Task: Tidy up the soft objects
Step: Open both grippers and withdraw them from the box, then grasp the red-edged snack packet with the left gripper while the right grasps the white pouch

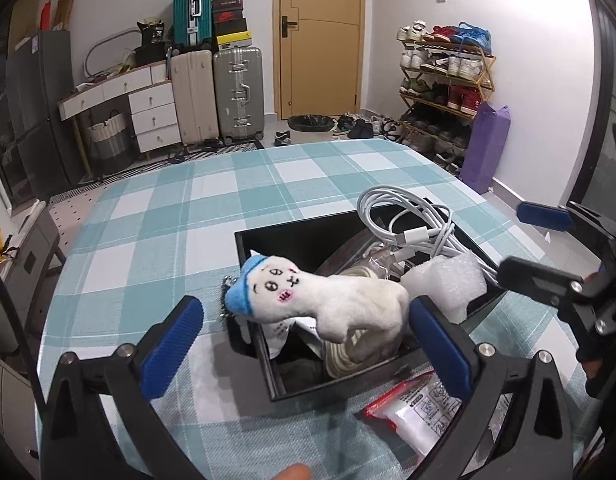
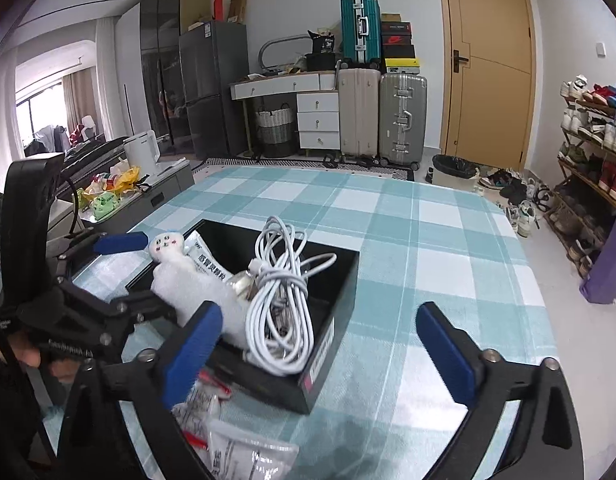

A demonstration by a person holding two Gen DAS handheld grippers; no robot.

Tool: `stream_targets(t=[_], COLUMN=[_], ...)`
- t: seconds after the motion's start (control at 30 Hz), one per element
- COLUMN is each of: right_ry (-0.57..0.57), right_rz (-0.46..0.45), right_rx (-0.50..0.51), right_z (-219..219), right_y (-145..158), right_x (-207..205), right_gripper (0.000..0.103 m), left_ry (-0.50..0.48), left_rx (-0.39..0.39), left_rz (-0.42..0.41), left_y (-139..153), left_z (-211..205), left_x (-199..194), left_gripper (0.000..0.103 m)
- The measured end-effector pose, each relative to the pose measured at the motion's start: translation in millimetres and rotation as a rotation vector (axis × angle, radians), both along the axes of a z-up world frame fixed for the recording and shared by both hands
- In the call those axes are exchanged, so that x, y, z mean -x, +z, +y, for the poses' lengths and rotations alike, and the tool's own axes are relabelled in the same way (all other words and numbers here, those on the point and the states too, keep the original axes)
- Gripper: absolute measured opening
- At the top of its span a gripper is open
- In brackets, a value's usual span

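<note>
A black open box sits on the checked tablecloth and holds a white cable bundle, white foam and packets. A white plush toy with a blue cap lies across the box's near-left corner, its head over the rim. My left gripper is open, its blue fingers either side of the toy, not closed on it. In the right wrist view the box, cable and toy show. My right gripper is open and empty beside the box's near corner.
Red-and-clear plastic packets lie on the cloth in front of the box, also seen in the right wrist view. The tablecloth stretches beyond the box. Suitcases, drawers, a door and a shoe rack stand behind.
</note>
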State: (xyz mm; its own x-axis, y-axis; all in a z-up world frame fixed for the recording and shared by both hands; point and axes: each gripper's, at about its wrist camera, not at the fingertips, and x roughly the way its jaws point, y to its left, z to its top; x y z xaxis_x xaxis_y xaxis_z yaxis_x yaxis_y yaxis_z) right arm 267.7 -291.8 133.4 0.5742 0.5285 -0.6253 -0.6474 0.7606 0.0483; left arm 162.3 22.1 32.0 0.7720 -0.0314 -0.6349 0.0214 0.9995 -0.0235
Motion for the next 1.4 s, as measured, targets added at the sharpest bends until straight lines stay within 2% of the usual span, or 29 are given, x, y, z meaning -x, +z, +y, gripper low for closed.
stream_targets(t=[0.2, 0.6, 0.93, 1.4], right_ry=[-0.002, 0.006, 0.042, 0.114], right_rz=[-0.002, 0.013, 0.078, 0.205], right_rx=[0.005, 0.023, 0.082, 0.174], right_z=[-9, -16, -13, -2], right_y=[2, -3, -18, -53], right_x=[17, 41, 51, 51], right_gripper=[0.102, 0.102, 0.102, 0.102], left_ry=[0.05, 0.049, 0.045, 0.034], left_rx=[0.016, -0.003, -0.005, -0.012], left_rz=[-0.014, -0.036, 0.002, 0.075], left_y=[7, 13, -1, -26], left_z=[9, 3, -9, -23], left_x=[13, 49, 61, 67], left_gripper=[0.103, 0.103, 0.103, 0.103])
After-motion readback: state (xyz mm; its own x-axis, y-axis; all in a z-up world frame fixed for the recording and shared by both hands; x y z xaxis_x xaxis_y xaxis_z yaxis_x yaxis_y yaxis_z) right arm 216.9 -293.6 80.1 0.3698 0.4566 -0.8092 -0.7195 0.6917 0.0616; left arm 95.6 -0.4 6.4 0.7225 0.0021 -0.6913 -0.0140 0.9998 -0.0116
